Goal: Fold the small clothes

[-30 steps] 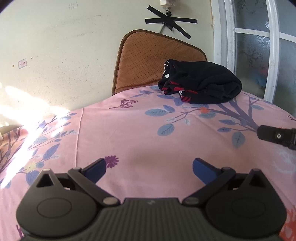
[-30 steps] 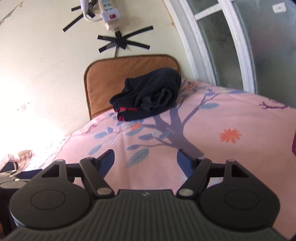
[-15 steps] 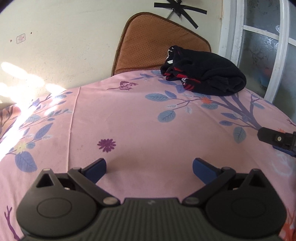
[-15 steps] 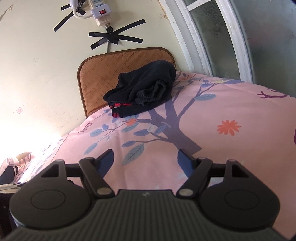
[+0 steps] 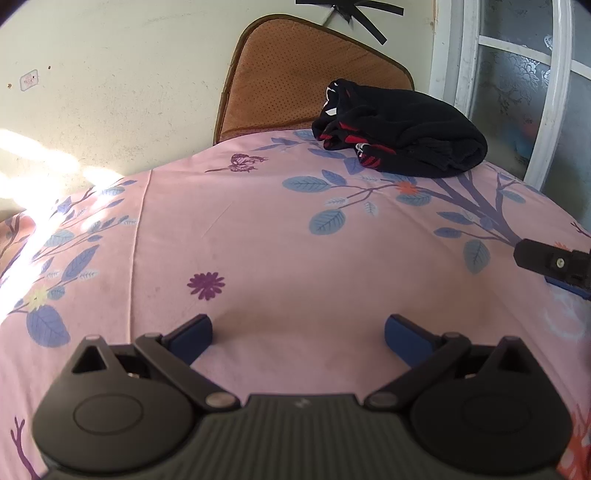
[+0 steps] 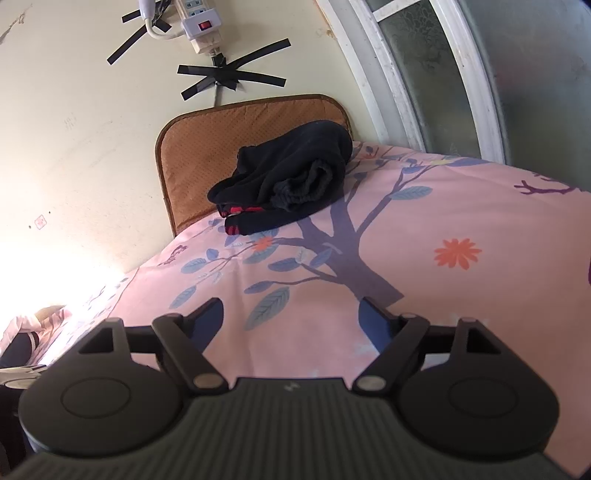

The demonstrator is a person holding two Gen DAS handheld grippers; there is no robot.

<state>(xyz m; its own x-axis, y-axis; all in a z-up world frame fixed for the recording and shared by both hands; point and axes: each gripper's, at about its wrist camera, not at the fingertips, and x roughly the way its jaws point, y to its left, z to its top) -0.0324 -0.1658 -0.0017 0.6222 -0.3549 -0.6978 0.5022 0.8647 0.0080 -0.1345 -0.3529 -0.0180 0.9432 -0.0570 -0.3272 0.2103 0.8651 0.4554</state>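
A bunched black garment with red stripes (image 5: 400, 142) lies at the far edge of the pink floral sheet (image 5: 258, 229), against a brown cushion; it also shows in the right wrist view (image 6: 291, 186). My left gripper (image 5: 297, 338) is open and empty, low over the sheet, well short of the garment. My right gripper (image 6: 291, 319) is open and empty, also over the sheet, short of the garment. Its fingertip (image 5: 550, 260) shows at the right edge of the left wrist view.
A brown perforated cushion (image 5: 295, 74) leans against the cream wall behind the garment. A white-framed window (image 5: 517, 92) stands at the right. A power strip (image 6: 199, 26) is taped to the wall. Bright sunlight and another cloth (image 6: 26, 332) lie at the far left.
Both grippers have shifted slightly over the sheet, the left one a bit closer to the garment. Both stay open and empty. The garment has not moved.
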